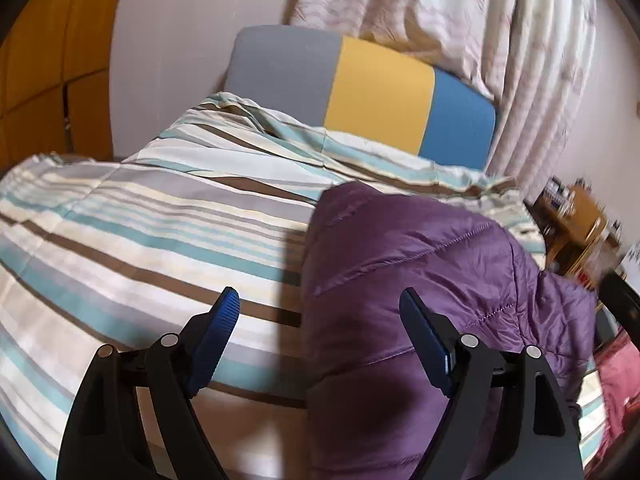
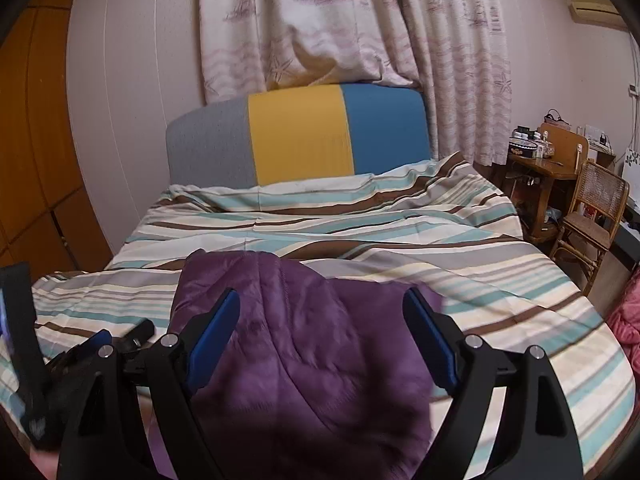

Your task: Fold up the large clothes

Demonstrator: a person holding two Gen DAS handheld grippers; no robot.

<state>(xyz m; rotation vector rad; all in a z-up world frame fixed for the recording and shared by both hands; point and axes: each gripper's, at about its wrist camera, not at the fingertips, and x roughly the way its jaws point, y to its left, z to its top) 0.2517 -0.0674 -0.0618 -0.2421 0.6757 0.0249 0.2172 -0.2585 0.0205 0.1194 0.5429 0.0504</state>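
Note:
A purple quilted jacket [image 1: 420, 280] lies bunched on the striped bedcover [image 1: 140, 220]. My left gripper [image 1: 320, 304] is open and empty, hovering over the jacket's left edge, with its right finger over the purple cloth and its left finger over the bedcover. In the right wrist view the jacket [image 2: 304, 344] lies under my right gripper [image 2: 322, 304], which is open and empty with both fingers spread over the cloth. The left gripper [image 2: 100, 340] shows at the lower left of that view, beside the jacket.
A headboard [image 2: 296, 140] in grey, yellow and blue stands at the far end of the bed, with curtains [image 2: 340, 20] behind. A wooden wardrobe [image 2: 28, 140] is at the left. A desk [image 2: 544, 168] and a rattan chair [image 2: 592, 216] stand at the right. Pink cloth [image 2: 628, 320] lies by the right bed edge.

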